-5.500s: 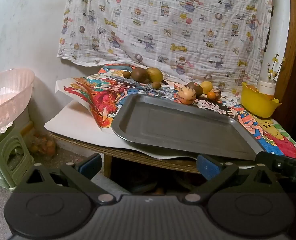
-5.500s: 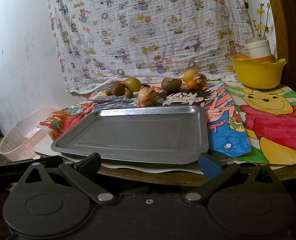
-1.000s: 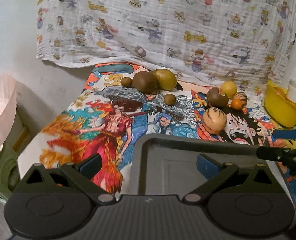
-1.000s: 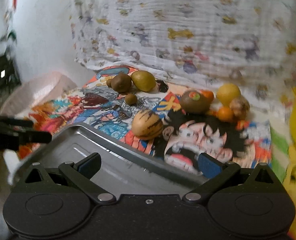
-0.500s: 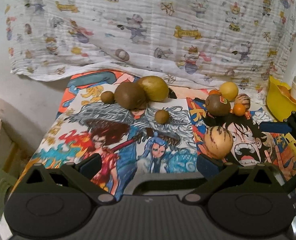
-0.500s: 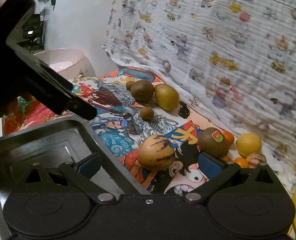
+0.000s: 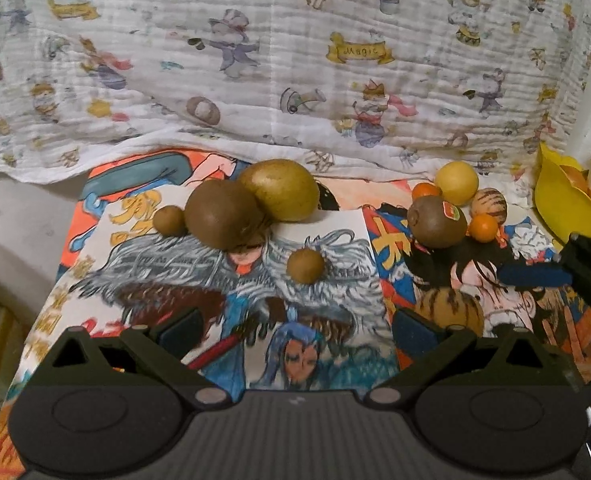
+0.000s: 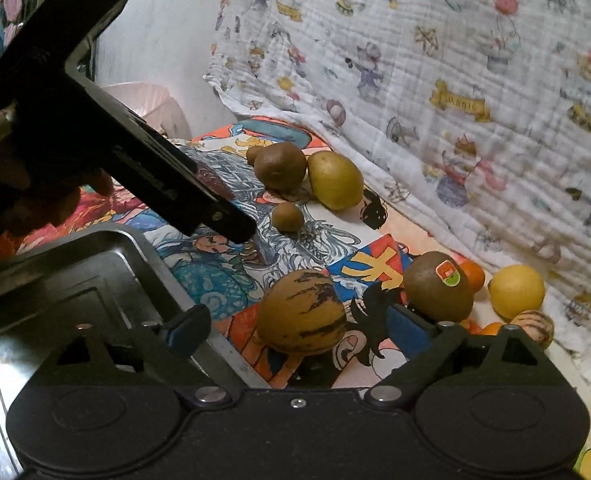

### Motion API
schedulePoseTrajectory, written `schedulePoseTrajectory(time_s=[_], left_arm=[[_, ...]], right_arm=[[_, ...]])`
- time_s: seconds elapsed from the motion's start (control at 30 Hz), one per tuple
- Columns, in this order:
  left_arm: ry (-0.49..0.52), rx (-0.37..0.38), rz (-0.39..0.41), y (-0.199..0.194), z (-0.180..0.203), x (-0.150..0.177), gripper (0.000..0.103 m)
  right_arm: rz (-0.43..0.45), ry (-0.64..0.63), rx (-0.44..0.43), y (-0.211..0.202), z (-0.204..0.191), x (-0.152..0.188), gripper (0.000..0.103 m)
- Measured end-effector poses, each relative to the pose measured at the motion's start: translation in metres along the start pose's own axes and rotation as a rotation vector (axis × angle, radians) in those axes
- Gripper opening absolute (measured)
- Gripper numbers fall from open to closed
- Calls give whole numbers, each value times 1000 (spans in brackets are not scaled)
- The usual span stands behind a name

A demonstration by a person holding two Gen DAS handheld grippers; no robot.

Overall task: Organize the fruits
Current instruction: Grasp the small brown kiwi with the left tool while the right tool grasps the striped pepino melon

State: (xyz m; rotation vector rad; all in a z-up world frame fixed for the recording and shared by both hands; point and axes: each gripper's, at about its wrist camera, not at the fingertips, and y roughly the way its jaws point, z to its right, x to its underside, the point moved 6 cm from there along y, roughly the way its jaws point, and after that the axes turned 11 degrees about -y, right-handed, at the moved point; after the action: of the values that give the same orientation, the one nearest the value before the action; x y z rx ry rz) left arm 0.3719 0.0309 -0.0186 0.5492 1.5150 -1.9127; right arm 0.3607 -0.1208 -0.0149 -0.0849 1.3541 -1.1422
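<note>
My left gripper (image 7: 295,330) is open and empty, low over the cartoon cloth, a short way in front of a small brown fruit (image 7: 305,265). Behind it lie a brown kiwi (image 7: 223,214), a yellow-green fruit (image 7: 280,189) and a tiny brown fruit (image 7: 169,220). My right gripper (image 8: 295,330) is open, with a striped tan fruit (image 8: 301,312) between its fingers, untouched. A stickered kiwi (image 8: 438,287), a lemon (image 8: 516,291), oranges (image 8: 472,275) and a small striped fruit (image 8: 534,328) lie to its right. The grey metal tray (image 8: 55,276) sits at the left.
The left gripper's body (image 8: 107,132) reaches across the right wrist view above the tray. A yellow bowl (image 7: 567,208) stands at the far right. A printed cloth (image 7: 295,60) hangs behind the table. A pink basket (image 8: 147,100) is off the table's left end.
Both grippers have moved forward over the tray toward the fruits. The striped fruit now sits between my right fingers; the small brown fruit is closer to my left gripper.
</note>
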Motion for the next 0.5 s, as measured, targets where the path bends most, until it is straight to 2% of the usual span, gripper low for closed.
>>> schedulePoseTrajectory(time_s=[0.3,0.5], left_arm=[[3,5,-14,32,1,-9,100],[-10,26,-12,44,1,-13,90]], right_arm=[[-30,63,-43,16,7,4,80],[-36,85,-70,24,7,5,70]])
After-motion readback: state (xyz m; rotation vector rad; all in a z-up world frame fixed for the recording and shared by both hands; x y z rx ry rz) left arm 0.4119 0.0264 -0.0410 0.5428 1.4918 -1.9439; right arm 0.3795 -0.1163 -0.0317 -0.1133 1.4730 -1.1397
